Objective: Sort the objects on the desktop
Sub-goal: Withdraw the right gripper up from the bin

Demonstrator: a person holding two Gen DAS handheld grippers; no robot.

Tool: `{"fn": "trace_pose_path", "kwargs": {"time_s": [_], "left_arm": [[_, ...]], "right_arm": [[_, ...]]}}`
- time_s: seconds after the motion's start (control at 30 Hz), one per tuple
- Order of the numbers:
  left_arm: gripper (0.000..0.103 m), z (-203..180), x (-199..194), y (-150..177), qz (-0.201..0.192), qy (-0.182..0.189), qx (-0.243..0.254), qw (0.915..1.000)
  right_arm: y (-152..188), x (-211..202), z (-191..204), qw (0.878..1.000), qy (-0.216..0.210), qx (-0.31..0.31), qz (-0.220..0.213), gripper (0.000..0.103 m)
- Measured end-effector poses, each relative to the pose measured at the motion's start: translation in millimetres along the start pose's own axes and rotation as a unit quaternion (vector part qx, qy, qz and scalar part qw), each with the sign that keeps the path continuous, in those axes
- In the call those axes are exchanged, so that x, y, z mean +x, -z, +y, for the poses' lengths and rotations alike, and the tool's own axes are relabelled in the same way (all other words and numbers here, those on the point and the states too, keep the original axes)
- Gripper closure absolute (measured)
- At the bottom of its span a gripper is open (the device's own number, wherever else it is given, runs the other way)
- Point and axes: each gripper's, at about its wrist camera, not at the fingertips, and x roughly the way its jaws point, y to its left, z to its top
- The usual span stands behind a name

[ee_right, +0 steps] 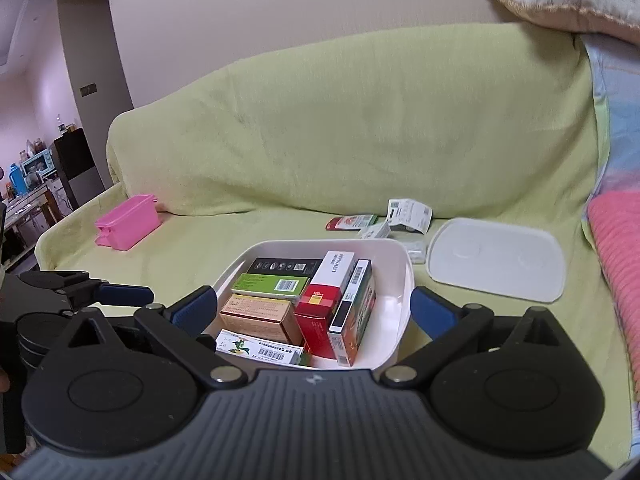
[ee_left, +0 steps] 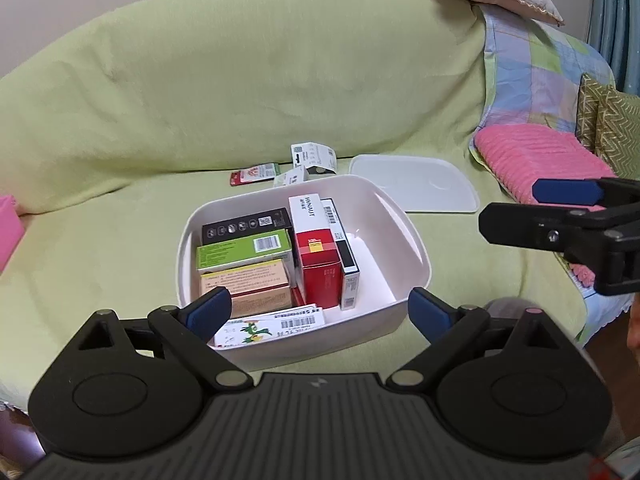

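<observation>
White plastic, thin-walled and open-topped, the storage bin sits on the green-covered sofa directly ahead of you, already packed along its left side with cardboard boxes: a black one at the back, a green one and a tan one in front of it, a red-and-white carton standing on edge near the middle. Your left gripper hangs over the bin's near rim with its blue-padded fingers spread wide and holding nothing; your right gripper does the same from the other side, jaws wide apart and empty. Still loose on the cushion behind the bin lie a red-and-green packet, a white printed box and a smaller pale item just beside them, too small to identify. The bin's white lid rests flat to the right, apart from the bin. Those leftover pieces look light and thin-sided, so they should crush easily; take each across its narrow faces with gentle pressure. The lid is probably stiff but slippery and flat, best pinched at an edge.
</observation>
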Motion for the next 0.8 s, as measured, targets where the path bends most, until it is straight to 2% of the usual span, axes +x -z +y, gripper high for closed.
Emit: {"fn": "trace_pose_path", "kwargs": {"time_s": [0.17, 0.5, 0.8], "left_arm": [[0.005, 1, -1, 4, 0.005, -0.018, -0.006, 0.9998], [0.005, -7, 28, 1, 0.039, -0.016, -0.003, 0.9991], [0.005, -14, 55, 5, 0.073, -0.008, 0.011, 0.9972]], "right_arm": [[2, 6, -3, 1.000, -0.009, 0.002, 0.022, 0.001], [15, 30, -26, 0.998, -0.001, 0.039, 0.057, 0.001], [30, 58, -35, 0.994, 0.013, 0.048, 0.094, 0.001]]}}
